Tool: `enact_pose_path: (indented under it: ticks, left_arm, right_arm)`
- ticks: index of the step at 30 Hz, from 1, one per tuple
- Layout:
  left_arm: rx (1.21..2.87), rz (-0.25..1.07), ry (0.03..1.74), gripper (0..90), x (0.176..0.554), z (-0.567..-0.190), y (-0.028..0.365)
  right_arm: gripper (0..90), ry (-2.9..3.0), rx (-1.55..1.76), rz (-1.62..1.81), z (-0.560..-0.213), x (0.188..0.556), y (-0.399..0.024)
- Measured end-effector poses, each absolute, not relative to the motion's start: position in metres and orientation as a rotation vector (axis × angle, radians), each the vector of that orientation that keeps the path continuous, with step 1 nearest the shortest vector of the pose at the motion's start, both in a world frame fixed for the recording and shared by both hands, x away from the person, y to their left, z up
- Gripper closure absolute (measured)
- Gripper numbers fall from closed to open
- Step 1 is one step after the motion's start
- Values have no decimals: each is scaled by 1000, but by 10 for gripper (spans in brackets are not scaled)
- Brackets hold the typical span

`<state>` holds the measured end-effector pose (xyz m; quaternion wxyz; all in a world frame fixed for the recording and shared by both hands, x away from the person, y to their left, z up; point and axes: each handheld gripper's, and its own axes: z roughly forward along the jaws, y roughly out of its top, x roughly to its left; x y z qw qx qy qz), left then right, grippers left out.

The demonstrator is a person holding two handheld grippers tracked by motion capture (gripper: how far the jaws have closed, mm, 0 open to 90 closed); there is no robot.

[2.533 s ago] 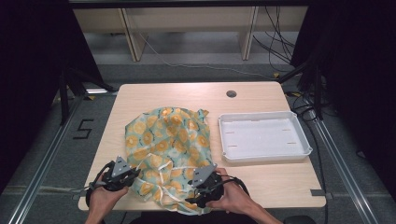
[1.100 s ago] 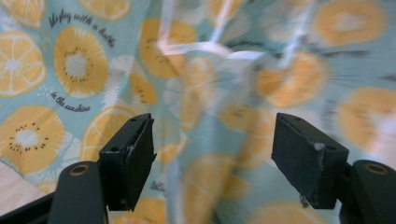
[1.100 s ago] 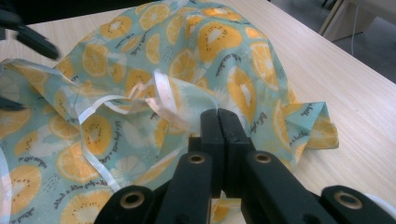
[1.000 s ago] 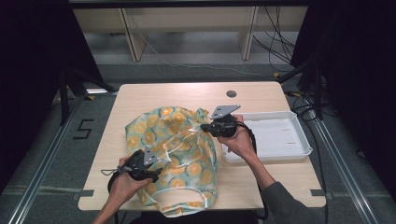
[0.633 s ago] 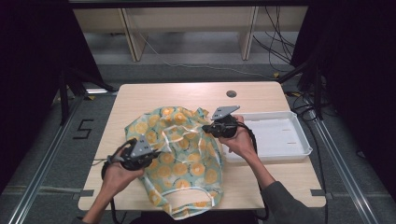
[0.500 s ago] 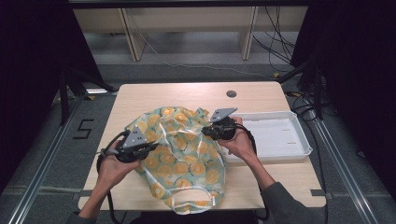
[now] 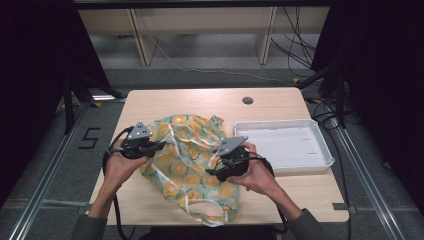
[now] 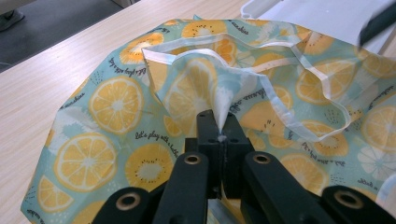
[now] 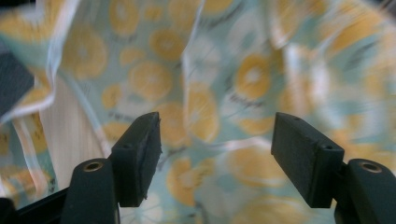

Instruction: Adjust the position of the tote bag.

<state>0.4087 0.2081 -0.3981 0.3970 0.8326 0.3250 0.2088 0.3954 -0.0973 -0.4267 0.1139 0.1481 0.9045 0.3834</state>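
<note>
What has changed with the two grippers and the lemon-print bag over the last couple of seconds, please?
The left gripper moved up the table's left side, jaws shut on the lemon-print bag, pulling it sideways. The right gripper went out toward the tray, came back over the bag, and now hangs open. The white tray stayed put.

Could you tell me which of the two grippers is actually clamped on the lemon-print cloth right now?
The left gripper: its jaws are shut on a pinched fold of the lemon-print cloth. The right gripper has its jaws wide apart over the fabric.
</note>
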Motion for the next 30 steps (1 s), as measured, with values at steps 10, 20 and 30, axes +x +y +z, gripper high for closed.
enact_pose_path:
  ticks: [10,20,30]
  left_arm:
    - [2107,505,841,888,412,-405,214]
    - [2125,531,860,881,411,-412,232]
    - [2178,491,886,735,412,-428,239]
  right_arm:
    - [660,2682,338,836,-477,404,-71]
    - [900,2523,303,1031,-423,422,-96]
    - [900,2463,416,1232,-383,479,-91]
